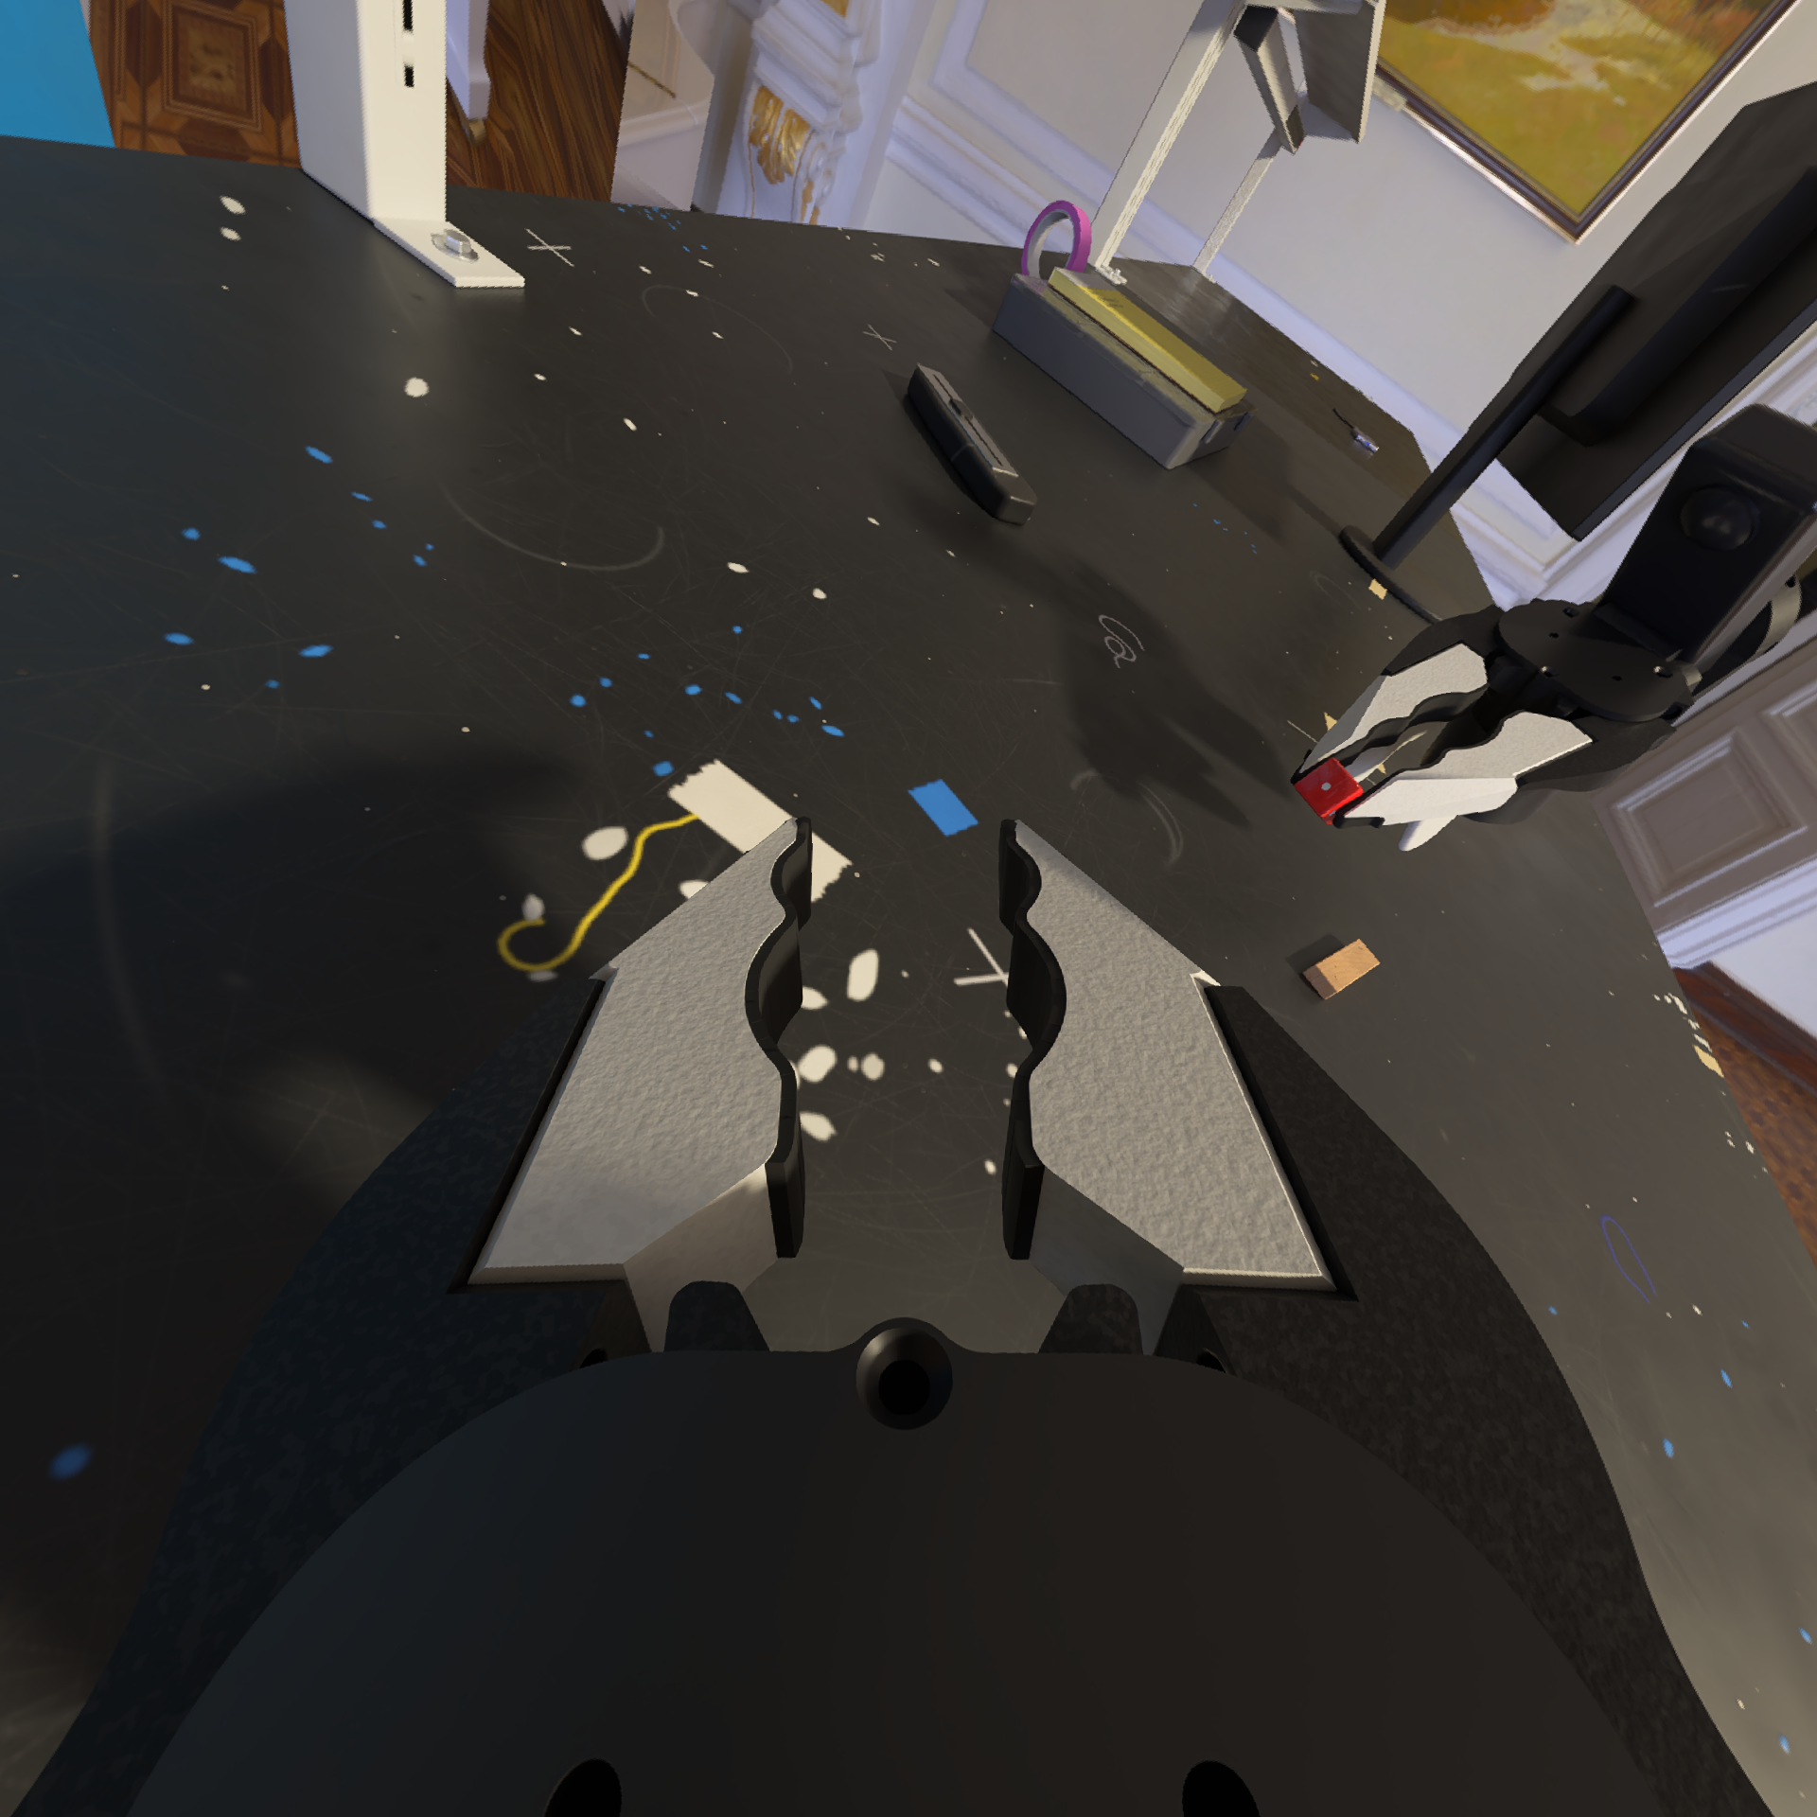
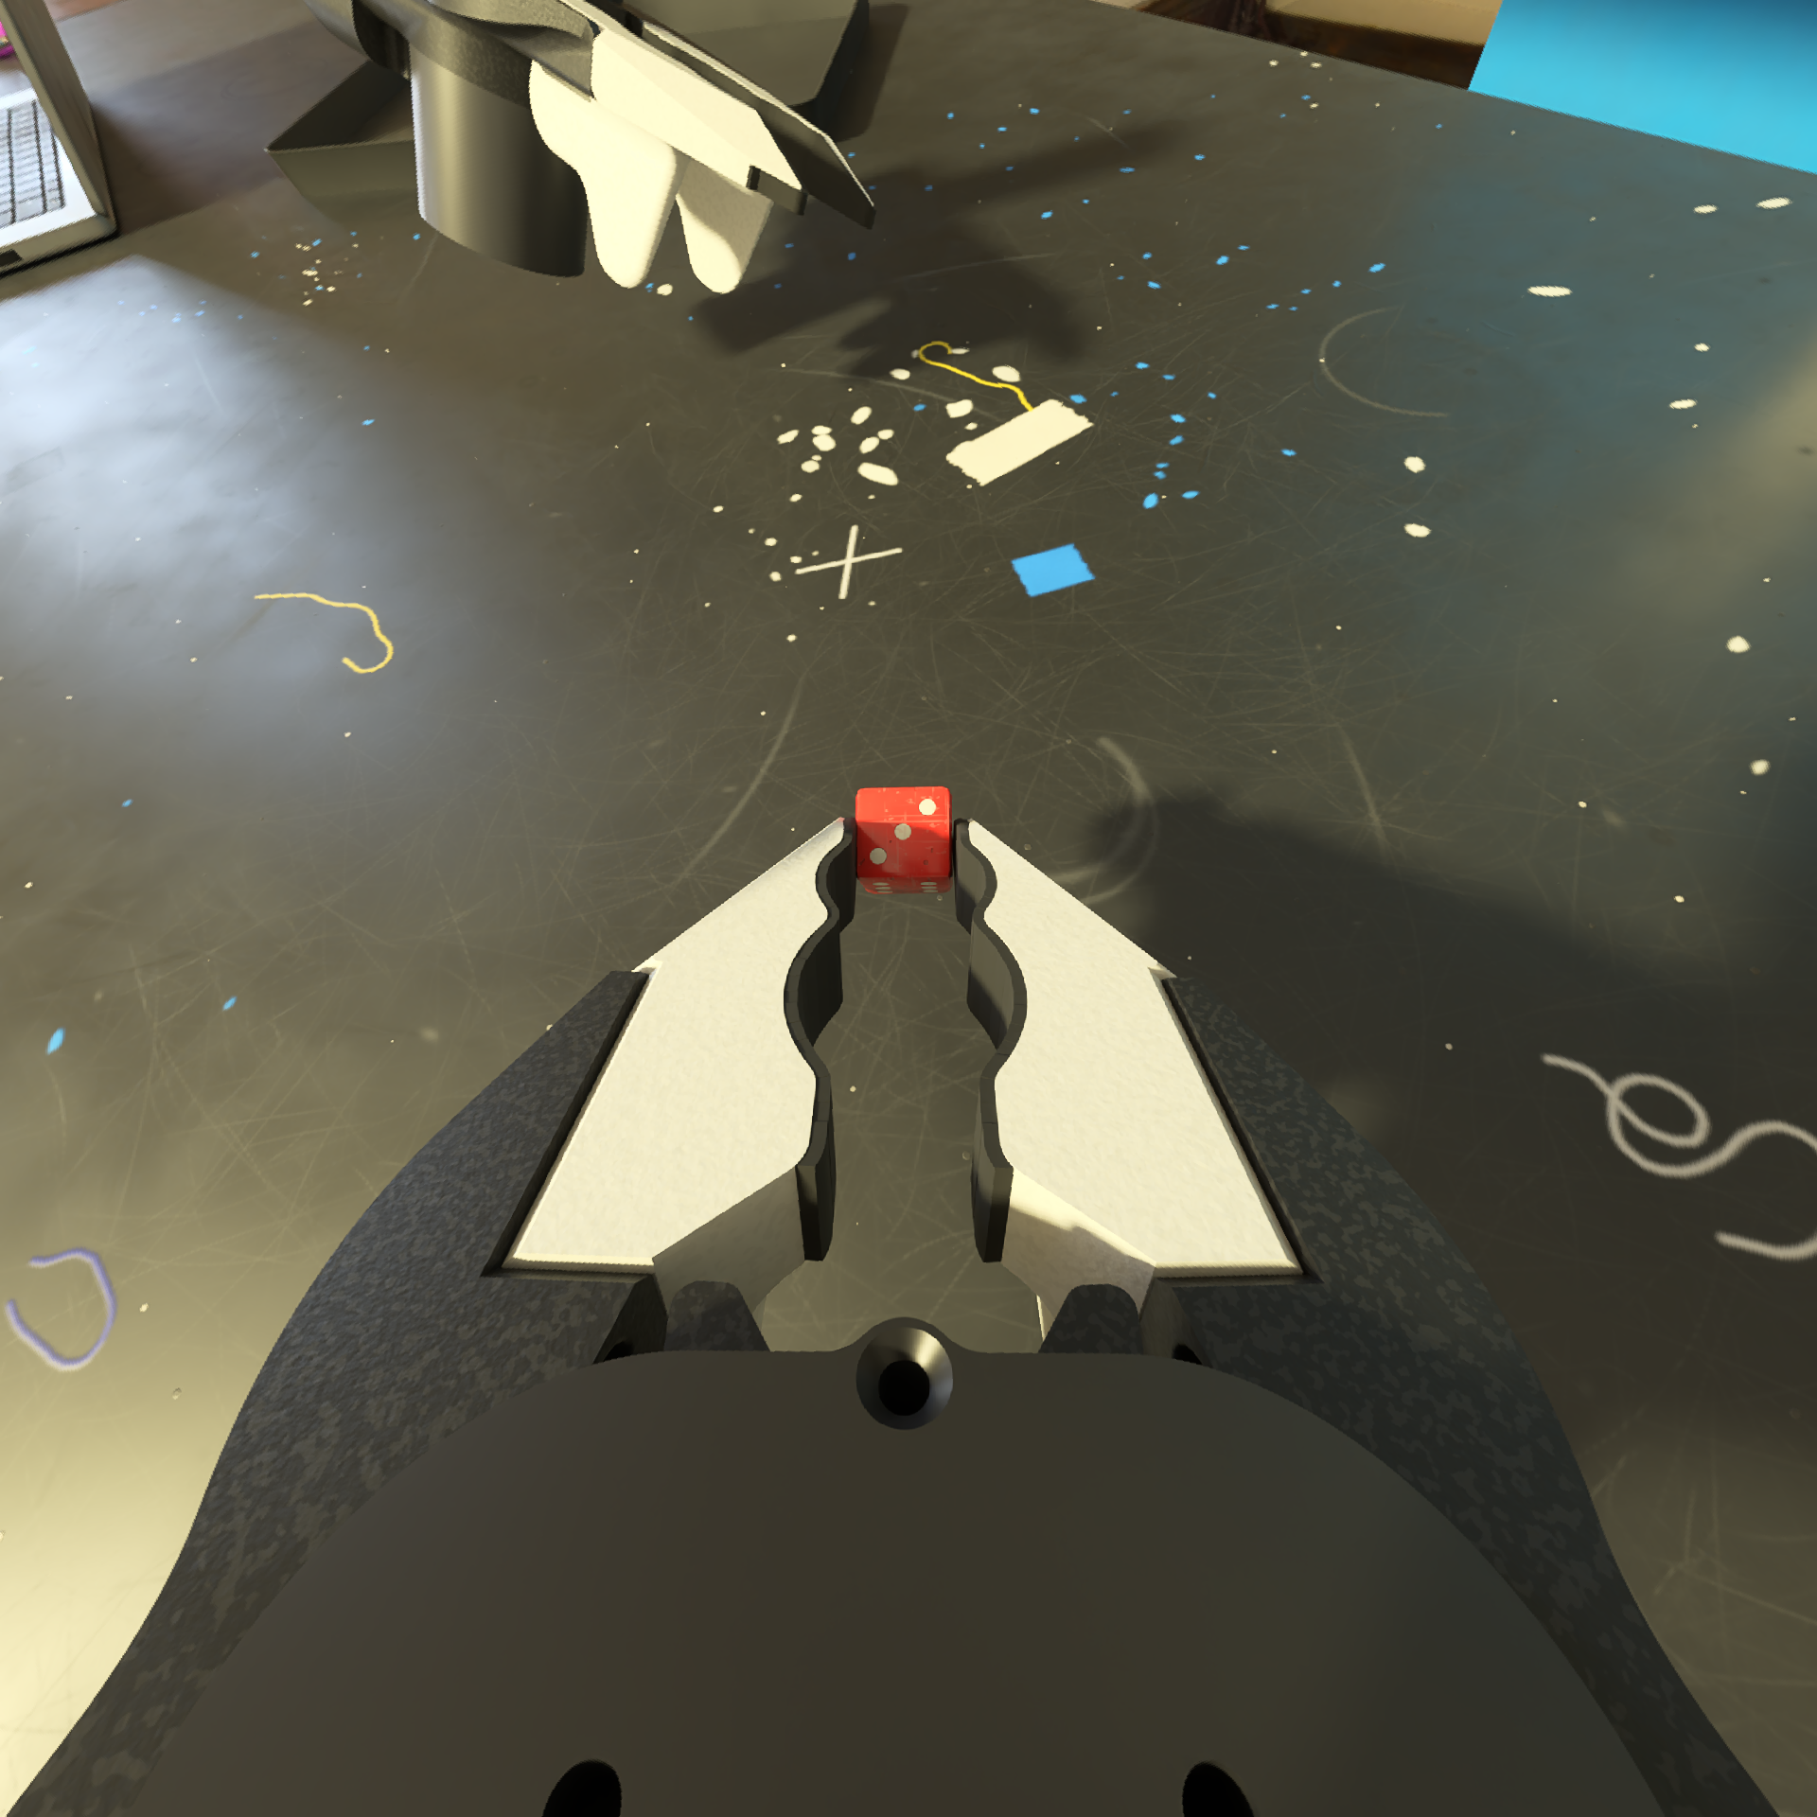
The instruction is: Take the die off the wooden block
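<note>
Pinching red die (image 2: pixel 903 832), right gripper (image 2: pixel 905 836), above table (image 2: pixel 1377 688)

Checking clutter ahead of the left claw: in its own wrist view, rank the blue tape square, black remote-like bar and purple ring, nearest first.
1. Blue tape square, just beyond the left claw tips.
2. Black bar, mid-table, right.
3. Purple ring, far edge.
</note>
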Action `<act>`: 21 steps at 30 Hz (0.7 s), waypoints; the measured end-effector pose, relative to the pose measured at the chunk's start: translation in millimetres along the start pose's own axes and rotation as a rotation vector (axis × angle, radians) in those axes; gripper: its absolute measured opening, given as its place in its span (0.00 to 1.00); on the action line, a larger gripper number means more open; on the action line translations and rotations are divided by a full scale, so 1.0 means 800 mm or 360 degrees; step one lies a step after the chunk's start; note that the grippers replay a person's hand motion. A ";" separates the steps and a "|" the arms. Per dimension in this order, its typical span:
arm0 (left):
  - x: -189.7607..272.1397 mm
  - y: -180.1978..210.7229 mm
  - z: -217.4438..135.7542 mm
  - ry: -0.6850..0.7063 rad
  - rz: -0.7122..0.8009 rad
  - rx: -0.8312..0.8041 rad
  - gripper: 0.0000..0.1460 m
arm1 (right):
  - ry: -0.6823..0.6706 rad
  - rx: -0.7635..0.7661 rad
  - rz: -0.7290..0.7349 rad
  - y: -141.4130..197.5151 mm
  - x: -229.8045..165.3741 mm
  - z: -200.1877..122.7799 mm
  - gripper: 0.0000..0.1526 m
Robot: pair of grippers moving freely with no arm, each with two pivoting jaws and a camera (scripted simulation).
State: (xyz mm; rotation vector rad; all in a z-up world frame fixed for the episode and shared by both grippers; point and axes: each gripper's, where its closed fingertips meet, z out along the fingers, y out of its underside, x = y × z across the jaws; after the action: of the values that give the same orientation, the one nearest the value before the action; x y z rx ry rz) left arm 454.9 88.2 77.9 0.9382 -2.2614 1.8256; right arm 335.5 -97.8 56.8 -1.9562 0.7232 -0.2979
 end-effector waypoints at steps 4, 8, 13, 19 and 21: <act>0.000 0.000 0.000 0.0002 -0.0002 0.0001 0.26 | 0.0004 -0.0002 0.0003 0.001 0.001 0.000 0.12; 0.000 0.000 0.000 0.0002 -0.0001 0.0000 0.26 | 0.0003 -0.0007 0.0003 0.001 0.001 0.000 0.12; 0.000 0.001 0.000 0.0002 -0.0001 -0.0004 0.26 | 0.0008 -0.0014 -0.0003 0.002 0.001 0.000 0.12; 0.000 0.002 0.001 0.0001 0.0003 -0.0010 0.26 | 0.0017 -0.0022 -0.0012 0.003 0.002 0.000 0.12; 0.000 0.002 0.001 0.0001 0.0002 -0.0011 0.26 | 0.0019 -0.0025 -0.0015 0.004 0.002 0.000 0.12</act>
State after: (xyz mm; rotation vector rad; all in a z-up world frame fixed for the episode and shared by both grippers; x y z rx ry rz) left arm 454.4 87.9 76.6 0.9347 -2.2668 1.8176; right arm 335.8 -100.0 54.0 -1.9744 0.7262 -0.3104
